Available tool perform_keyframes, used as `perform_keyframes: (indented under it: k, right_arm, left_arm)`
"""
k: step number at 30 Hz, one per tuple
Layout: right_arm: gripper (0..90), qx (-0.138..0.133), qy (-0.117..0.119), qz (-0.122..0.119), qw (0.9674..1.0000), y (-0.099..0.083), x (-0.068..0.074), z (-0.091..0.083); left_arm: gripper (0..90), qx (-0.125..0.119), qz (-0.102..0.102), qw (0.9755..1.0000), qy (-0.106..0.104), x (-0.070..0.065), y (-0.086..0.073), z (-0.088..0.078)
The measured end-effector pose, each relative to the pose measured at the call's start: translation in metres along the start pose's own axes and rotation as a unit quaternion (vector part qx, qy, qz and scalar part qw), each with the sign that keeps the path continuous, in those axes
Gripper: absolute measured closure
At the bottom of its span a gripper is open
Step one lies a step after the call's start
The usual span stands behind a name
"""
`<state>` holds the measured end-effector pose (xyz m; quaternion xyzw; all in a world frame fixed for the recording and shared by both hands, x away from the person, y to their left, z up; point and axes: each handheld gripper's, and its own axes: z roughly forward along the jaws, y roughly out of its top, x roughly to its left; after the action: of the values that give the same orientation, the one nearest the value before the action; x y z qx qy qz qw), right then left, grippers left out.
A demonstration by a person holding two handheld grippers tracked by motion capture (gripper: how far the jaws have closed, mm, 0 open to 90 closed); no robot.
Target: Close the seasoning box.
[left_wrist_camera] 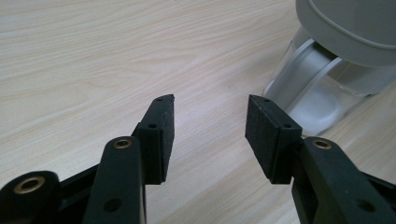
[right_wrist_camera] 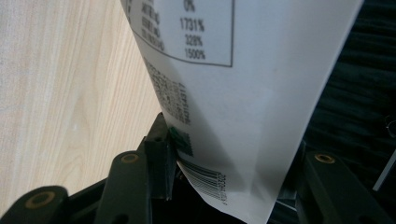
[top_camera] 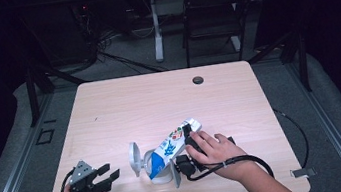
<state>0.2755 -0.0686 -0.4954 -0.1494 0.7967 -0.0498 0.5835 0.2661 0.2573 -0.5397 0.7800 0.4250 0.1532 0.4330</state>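
Above the clear jug, the right gripper, clamped on the tilted carton, should keep the spout over its mouth; left gripper, jaws apart, rests beside it.

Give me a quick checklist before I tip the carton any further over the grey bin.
1. Grip on carton: ok. The right gripper has its jaws closed on the carton.
2. Carton aim: ok. It tilts with its low end at the small bin.
3. Bin lid: ok. The lid stands open.
4. Left gripper: ok. Open, holding nothing, apart from the bin.
5. Carton cap open or shut: cannot tell.
6. Bin steadiness: cannot tell. Nothing braces it on the table.
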Motion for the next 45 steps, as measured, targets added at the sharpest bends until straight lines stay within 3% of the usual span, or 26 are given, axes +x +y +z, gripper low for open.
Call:
perform_keyframes:
  k: [45]
  right_arm:
    - [53.5, 0.002, -0.002, -0.005, 1.0, 0.0004, 0.0, -0.0007]
  left_arm:
    - [52.8, 0.002, 0.001, 1.0, 0.002, 0.0003, 0.0002, -0.0006]
